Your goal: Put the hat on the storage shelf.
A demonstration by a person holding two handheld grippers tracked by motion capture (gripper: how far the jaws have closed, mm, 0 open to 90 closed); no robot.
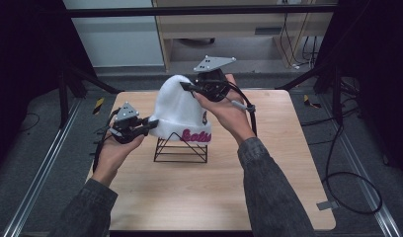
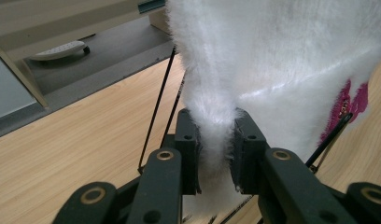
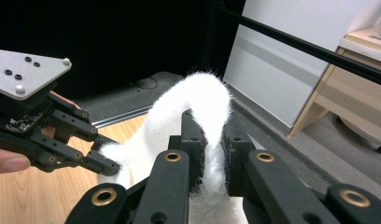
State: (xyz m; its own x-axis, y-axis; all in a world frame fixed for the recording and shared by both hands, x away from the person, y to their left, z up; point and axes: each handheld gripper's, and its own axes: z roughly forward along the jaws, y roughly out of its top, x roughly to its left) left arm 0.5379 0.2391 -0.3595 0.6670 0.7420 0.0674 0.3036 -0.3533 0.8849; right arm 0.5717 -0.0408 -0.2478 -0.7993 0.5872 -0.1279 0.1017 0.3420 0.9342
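Observation:
A fluffy white beanie [image 1: 177,111] with pink lettering sits over a black wire stand [image 1: 181,148] in the middle of the table. My left gripper [image 1: 149,124] is shut on the hat's lower left edge; its jaws pinch a fold of white fabric [image 2: 215,140]. My right gripper [image 1: 187,87] is shut on the hat's top, with the fuzzy crown [image 3: 212,107] arched up between its jaws. The left gripper [image 3: 97,163] also appears low on the left of the right gripper view, touching the hat.
The wooden table [image 1: 268,168] has bare room in front of and to the right of the stand. Black frame bars [image 1: 86,79] flank it, cables [image 1: 347,182] lie on the floor to the right, and a wooden desk [image 1: 239,24] stands behind.

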